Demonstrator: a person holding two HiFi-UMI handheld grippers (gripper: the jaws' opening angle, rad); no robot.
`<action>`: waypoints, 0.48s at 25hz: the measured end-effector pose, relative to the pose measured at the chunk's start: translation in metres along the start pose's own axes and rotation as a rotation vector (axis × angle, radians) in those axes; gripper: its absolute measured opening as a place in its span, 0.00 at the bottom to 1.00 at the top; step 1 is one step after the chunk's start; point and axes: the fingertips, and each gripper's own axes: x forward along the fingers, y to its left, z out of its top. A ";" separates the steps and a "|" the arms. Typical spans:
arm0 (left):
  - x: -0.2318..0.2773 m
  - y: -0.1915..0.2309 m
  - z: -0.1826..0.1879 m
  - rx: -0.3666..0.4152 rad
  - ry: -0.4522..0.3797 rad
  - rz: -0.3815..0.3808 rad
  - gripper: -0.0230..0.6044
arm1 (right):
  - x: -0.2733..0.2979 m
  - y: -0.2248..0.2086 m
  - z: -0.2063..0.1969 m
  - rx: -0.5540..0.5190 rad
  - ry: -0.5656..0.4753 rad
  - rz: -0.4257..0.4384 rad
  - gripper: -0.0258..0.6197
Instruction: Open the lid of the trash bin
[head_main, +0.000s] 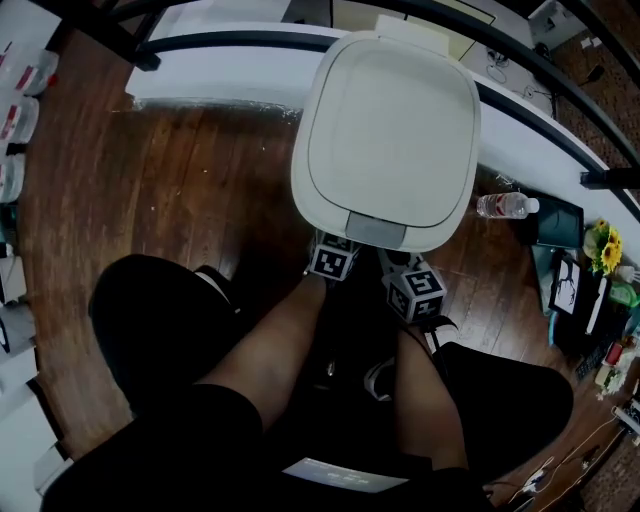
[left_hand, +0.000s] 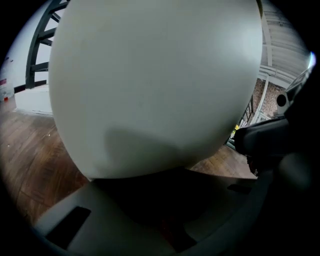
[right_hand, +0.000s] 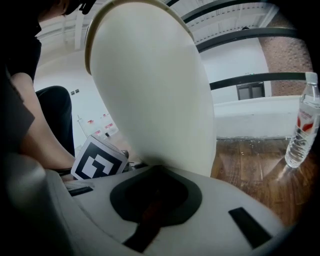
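While the lid (head_main: 390, 130) lies shut on the bin (left_hand: 150, 85), both tongs are tucked side by side against the bin's front wall, just beneath the grey tab (head_main: 375, 230) on the lid's front edge. From the head view only their marker cubes and the person's forearms show; the tips are hidden under the lid's rim. Straight ahead of the right tongs (right_hand: 155, 200) the pale wall rises and fills the view, touching the tips; its jaws look pressed together with nothing between them. Ahead of the left tongs (left_hand: 160, 200) the wall stands just as close, and its shadow covers the jaws, so I cannot tell how they stand. Just left of the right tongs sits the left tongs' cube (right_hand: 99, 160). Off to the right of the right tongs, well apart, a bottle (right_hand: 301, 130) stands upright on the wood floor (head_main: 180, 190)
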 end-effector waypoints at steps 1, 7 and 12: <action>0.001 0.001 0.002 0.003 -0.001 0.005 0.10 | 0.000 -0.002 0.001 0.014 -0.010 -0.001 0.06; 0.006 0.003 -0.001 0.018 0.009 0.014 0.10 | -0.002 -0.008 -0.001 0.005 0.006 -0.027 0.06; 0.008 0.003 -0.003 -0.003 0.016 0.034 0.10 | -0.003 -0.007 0.000 0.003 0.006 -0.024 0.06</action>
